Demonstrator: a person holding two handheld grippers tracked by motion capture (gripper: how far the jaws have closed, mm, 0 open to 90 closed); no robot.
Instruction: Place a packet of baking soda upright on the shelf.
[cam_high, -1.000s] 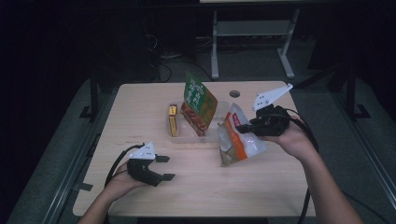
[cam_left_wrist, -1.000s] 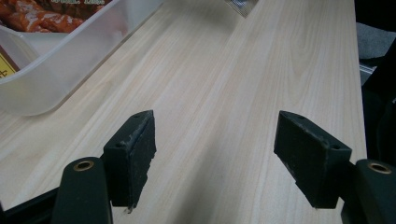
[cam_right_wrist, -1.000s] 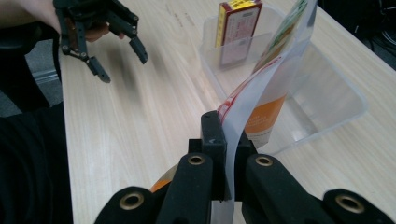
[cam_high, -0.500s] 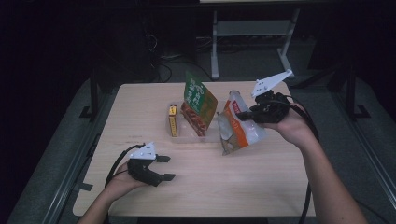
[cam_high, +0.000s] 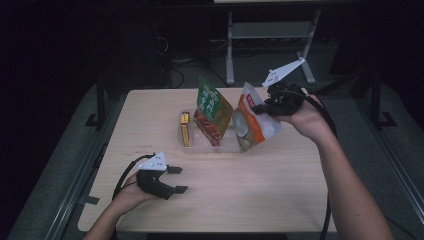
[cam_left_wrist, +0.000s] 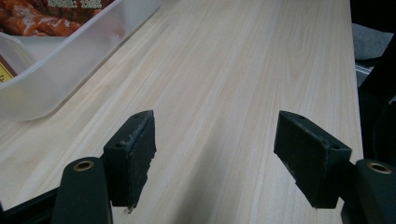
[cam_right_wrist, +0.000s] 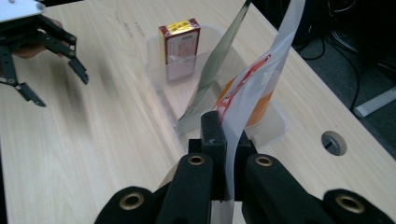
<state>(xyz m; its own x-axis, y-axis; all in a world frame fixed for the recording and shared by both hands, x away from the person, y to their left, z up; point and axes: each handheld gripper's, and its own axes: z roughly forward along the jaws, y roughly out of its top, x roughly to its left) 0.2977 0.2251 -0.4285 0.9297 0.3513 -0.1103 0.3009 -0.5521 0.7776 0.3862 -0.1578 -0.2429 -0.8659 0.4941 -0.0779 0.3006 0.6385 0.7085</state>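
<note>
A: What's at the near left of the counter (cam_high: 280, 190)?

B: The left claw (cam_high: 176, 179), low over the wood, jaws standing wide apart with nothing between them.

A: And toward the middle?

B: A clear plastic tray (cam_high: 227, 148) with a yellow box (cam_high: 185, 129) upright at its left end and a green pouch (cam_high: 212, 111) leaning beside it.

A: The right?

B: The right claw (cam_high: 259, 109) is clamped on the top edge of an orange-and-white pouch (cam_high: 252, 127), whose lower end hangs in the tray's right end.
</note>
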